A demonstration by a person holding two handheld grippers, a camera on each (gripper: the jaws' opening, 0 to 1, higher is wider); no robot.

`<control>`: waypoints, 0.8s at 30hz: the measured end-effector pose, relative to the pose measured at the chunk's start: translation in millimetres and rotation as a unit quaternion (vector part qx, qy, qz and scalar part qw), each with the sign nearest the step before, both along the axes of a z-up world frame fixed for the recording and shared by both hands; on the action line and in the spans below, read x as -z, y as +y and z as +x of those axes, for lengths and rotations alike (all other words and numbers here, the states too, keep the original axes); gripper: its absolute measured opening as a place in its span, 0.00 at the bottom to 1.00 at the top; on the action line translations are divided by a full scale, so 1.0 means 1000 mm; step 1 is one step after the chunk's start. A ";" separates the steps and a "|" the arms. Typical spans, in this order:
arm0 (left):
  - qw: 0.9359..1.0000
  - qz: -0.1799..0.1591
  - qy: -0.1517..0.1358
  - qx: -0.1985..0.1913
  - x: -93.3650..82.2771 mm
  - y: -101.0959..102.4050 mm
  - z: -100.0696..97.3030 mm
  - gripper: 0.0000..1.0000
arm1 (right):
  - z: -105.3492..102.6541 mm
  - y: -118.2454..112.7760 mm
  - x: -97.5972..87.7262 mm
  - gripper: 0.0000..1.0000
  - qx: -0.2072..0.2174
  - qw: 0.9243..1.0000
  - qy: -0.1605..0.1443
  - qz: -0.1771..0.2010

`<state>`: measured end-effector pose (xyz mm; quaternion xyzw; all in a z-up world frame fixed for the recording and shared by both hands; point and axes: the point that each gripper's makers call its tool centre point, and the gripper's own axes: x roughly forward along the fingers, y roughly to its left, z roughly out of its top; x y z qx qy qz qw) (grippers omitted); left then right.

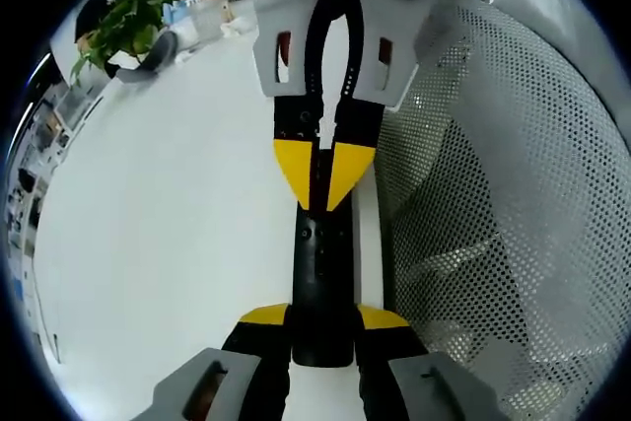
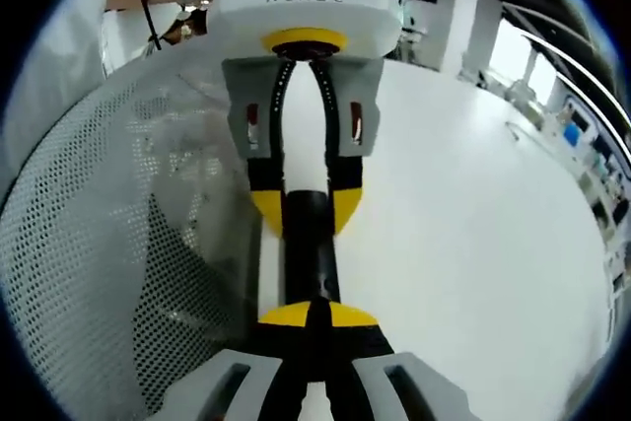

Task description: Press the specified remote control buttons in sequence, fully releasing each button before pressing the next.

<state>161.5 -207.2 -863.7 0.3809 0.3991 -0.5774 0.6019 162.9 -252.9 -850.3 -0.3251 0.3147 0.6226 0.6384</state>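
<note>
"XENSE" on the left claw (image 2: pixel 307 209) housing

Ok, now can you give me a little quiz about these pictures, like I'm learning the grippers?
1. True or false: the left gripper has its jaws shut on the near end of the black remote.
2. What colour are the tips of the right gripper, which come down together onto the remote? A) red B) yellow C) blue
3. Fill in the gap: the table under the remote is ____ in colour.

Key: 1 true; 2 B; 3 white.
</note>
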 end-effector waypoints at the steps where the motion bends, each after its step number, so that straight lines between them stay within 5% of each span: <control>1: 1.000 0.000 0.000 0.000 0.000 0.000 0.000 0.24 | 0.000 0.000 0.000 0.01 0.000 1.000 0.001 -0.001; 17: 1.000 0.001 0.001 0.000 0.000 0.000 0.000 0.24 | -0.002 0.000 0.000 0.04 0.020 1.000 0.021 -0.010; 24: 1.000 0.003 0.000 0.002 0.000 0.000 -0.001 0.24 | -0.005 0.001 0.002 0.04 -0.013 0.999 -0.019 -0.024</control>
